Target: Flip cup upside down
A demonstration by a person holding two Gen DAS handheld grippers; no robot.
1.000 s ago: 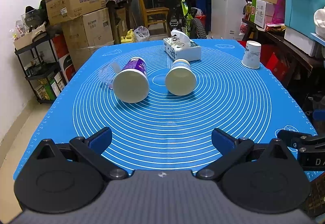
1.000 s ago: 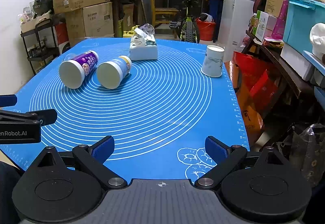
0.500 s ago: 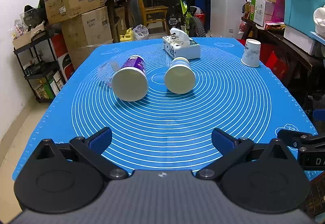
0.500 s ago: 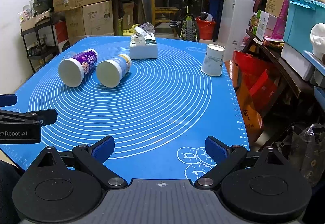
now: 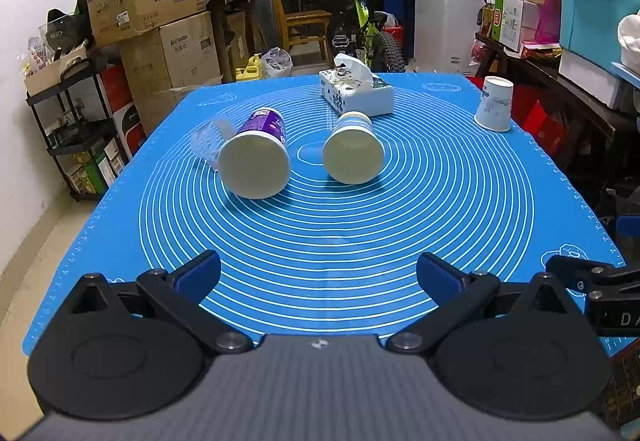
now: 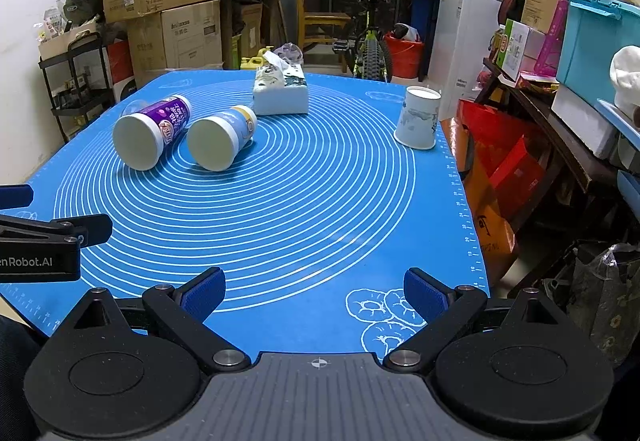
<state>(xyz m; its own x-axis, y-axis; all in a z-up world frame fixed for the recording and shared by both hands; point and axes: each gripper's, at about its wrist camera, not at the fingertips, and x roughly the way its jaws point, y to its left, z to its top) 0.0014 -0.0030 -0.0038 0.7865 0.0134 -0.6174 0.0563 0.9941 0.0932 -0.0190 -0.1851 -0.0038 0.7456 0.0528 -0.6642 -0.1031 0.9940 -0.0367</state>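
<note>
A white paper cup (image 5: 494, 109) with a blue print stands mouth down near the far right edge of the blue mat (image 5: 340, 233); it also shows in the right wrist view (image 6: 418, 117). My left gripper (image 5: 319, 275) is open and empty over the mat's near edge. My right gripper (image 6: 315, 291) is open and empty over the near right corner, well short of the cup. Each gripper's side shows at the edge of the other's view.
A purple-labelled cup (image 5: 256, 157) and a blue-labelled cup (image 5: 354, 151) lie on their sides mid-mat, bases toward me. A tissue box (image 5: 356, 95) sits behind them. Boxes, shelves, a bicycle and bins crowd around the table.
The left gripper's view has drifted slightly; the cups appear a touch farther. The right gripper and all objects are unmoved.
</note>
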